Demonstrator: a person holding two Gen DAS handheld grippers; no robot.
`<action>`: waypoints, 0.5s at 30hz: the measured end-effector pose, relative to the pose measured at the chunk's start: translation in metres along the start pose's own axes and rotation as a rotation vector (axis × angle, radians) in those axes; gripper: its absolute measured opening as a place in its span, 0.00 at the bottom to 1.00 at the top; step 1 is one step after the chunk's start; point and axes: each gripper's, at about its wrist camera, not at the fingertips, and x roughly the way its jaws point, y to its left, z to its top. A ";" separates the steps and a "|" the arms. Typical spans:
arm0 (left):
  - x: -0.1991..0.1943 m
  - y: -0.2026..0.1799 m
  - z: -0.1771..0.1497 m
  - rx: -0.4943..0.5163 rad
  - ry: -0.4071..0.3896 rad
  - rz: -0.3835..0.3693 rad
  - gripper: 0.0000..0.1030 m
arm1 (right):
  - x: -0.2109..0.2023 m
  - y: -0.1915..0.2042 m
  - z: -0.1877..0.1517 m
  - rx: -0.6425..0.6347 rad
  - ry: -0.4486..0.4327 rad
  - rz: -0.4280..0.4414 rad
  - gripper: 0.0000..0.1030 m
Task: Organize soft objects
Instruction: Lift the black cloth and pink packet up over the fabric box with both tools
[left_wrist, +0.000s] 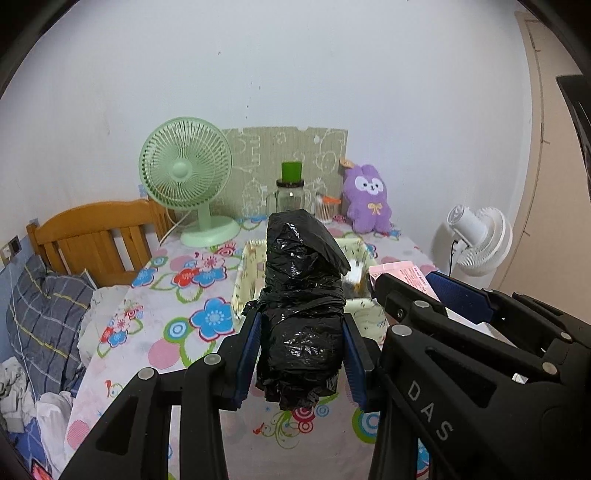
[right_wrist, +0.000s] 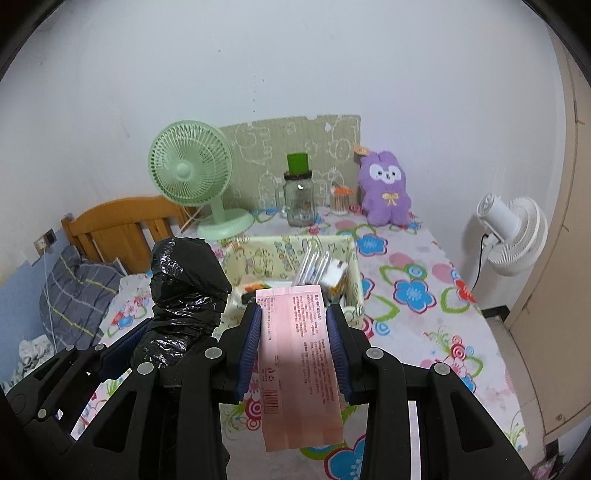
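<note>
My left gripper (left_wrist: 301, 336) is shut on a black plastic bag roll (left_wrist: 301, 306) and holds it upright above the floral table, just in front of the cream storage box (left_wrist: 243, 288). It also shows in the right wrist view (right_wrist: 184, 291). My right gripper (right_wrist: 295, 336) is shut on a pink flat packet (right_wrist: 299, 365), held above the table in front of the same box (right_wrist: 284, 251). The box holds several small packets. The two grippers are side by side, the right one visible in the left wrist view (left_wrist: 417, 291).
A green desk fan (right_wrist: 190, 173), a glass jar with green lid (right_wrist: 299, 199), a toothpick holder (right_wrist: 340, 201) and a purple plush rabbit (right_wrist: 386, 194) stand at the table's back. A white fan (right_wrist: 513, 229) stands right of the table. A bed with wooden headboard (left_wrist: 96, 240) lies left.
</note>
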 end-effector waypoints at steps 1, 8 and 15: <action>-0.001 0.000 0.001 0.000 -0.006 0.000 0.42 | -0.002 0.000 0.002 -0.003 -0.007 0.000 0.38; -0.003 0.001 0.010 0.004 -0.032 -0.006 0.42 | -0.006 0.000 0.009 0.003 -0.038 0.007 0.38; 0.005 0.000 0.016 0.003 -0.038 -0.017 0.42 | 0.000 -0.002 0.016 0.002 -0.046 0.003 0.38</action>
